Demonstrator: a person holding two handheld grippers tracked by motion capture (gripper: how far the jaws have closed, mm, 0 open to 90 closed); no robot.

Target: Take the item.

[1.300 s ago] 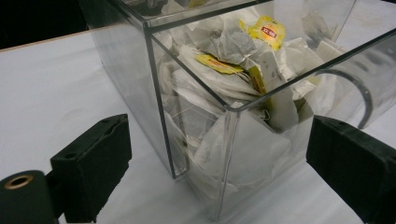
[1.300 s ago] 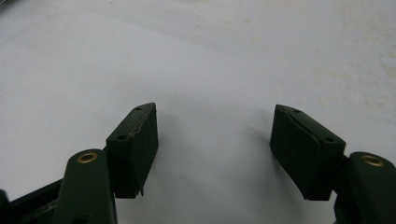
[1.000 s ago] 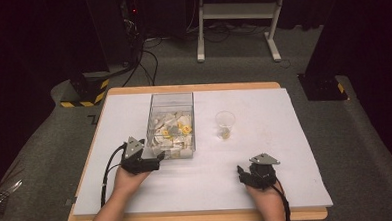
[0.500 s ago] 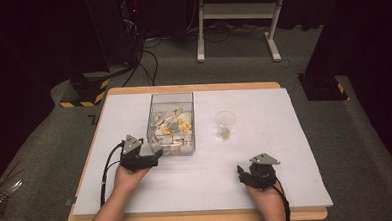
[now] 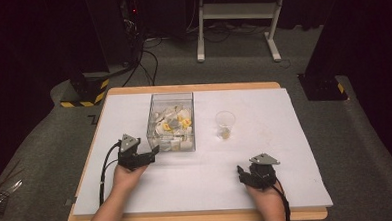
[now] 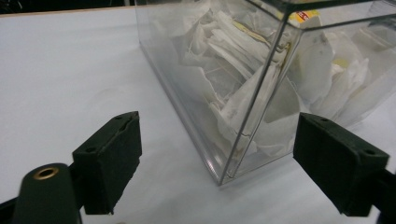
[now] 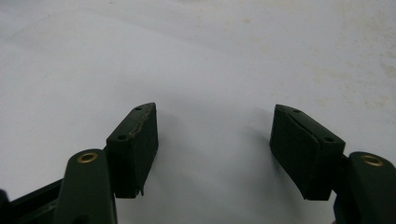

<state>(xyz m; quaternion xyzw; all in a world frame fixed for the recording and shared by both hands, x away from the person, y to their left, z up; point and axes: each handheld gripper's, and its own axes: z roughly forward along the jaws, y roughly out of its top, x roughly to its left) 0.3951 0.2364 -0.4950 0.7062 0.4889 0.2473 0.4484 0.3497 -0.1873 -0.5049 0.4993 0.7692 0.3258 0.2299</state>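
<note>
We are looking at a wooden table [image 5: 198, 218] under a white sheet [image 5: 265, 137], standing on grey carpet [image 5: 371, 148]. Dark curtains are hanging behind; a white metal frame [image 5: 237, 18] is standing beyond, cables [image 5: 146, 57] are trailing, and perhaps a hazard-striped base [image 5: 85, 93] is sitting left.

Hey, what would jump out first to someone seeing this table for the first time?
The clear box crammed with white paper packets, mid-table on the white sheet. A clear cup stands apart to its right. The left tool, open, sits at the box's near corner, with nothing between its jaws.
</note>
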